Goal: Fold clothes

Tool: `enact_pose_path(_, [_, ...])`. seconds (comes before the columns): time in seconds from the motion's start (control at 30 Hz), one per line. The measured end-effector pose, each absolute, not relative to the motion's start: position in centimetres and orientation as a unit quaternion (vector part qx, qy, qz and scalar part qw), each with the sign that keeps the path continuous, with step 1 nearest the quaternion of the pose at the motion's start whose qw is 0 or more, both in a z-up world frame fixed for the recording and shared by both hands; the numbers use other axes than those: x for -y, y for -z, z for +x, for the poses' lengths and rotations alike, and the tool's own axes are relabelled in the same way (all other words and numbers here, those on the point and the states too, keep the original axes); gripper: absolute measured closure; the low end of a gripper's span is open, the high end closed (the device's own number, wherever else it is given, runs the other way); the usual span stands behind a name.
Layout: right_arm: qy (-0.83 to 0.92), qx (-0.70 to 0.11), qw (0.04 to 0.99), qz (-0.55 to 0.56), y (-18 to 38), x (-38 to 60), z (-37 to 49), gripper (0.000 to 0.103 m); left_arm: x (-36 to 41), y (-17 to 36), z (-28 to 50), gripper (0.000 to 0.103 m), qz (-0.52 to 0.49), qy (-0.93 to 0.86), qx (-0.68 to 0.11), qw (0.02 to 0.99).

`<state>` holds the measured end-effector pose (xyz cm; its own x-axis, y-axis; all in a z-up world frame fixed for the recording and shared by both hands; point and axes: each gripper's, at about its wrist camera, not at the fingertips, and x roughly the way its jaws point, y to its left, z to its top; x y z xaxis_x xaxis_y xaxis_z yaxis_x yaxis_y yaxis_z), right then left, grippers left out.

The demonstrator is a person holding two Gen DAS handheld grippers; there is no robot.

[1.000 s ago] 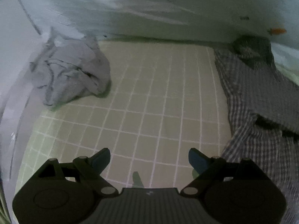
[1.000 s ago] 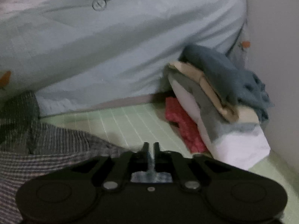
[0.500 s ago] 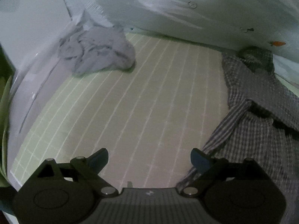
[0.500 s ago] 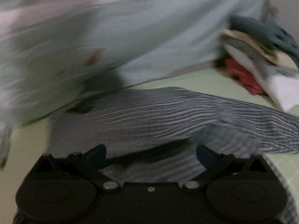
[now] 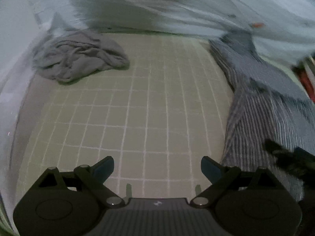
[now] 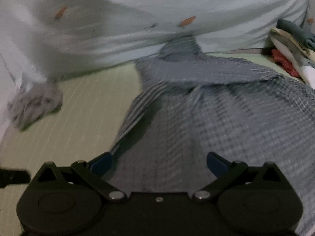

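A grey-blue checked shirt (image 6: 226,114) lies spread and rumpled on the green grid sheet (image 5: 149,102). It also shows at the right of the left wrist view (image 5: 261,106). My right gripper (image 6: 159,162) is open and empty just above the shirt's near part. My left gripper (image 5: 157,167) is open and empty over bare sheet, with the shirt's edge beside its right finger. A crumpled grey garment (image 5: 78,59) lies at the far left; it also shows in the right wrist view (image 6: 35,104).
A pale blue quilt (image 6: 157,19) with small orange marks runs along the back. A stack of folded clothes (image 6: 293,47) with a red item underneath sits at the far right. A white wall (image 5: 11,39) borders the left.
My right gripper was shut a second ago and is now open; it has swung left from the folded stack to above the checked shirt. My left gripper stayed open and shifted slightly.
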<state>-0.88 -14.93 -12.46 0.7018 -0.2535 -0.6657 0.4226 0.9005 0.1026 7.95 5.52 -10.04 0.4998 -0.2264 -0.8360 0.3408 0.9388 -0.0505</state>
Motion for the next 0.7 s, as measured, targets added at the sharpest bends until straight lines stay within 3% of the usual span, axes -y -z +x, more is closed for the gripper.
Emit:
enact_pose_path(0.23, [0.205, -0.366, 0.9, 0.117, 14.1, 9.7, 0.5, 0.005, -9.4, 9.9, 7.4, 0.008, 0.074, 0.204, -0.474, 0.854])
enact_pose_path(0.4, [0.224, -0.389, 0.889, 0.097, 15.6, 8.2, 1.0, 0.026, -11.6, 10.5, 7.2, 0.008, 0.082, 0.212, -0.48, 0.847])
enact_pose_path(0.7, [0.194, -0.405, 0.889, 0.089, 15.7, 7.3, 1.0, 0.046, -13.9, 10.0, 8.6, 0.008, 0.052, 0.196, -0.478, 0.854])
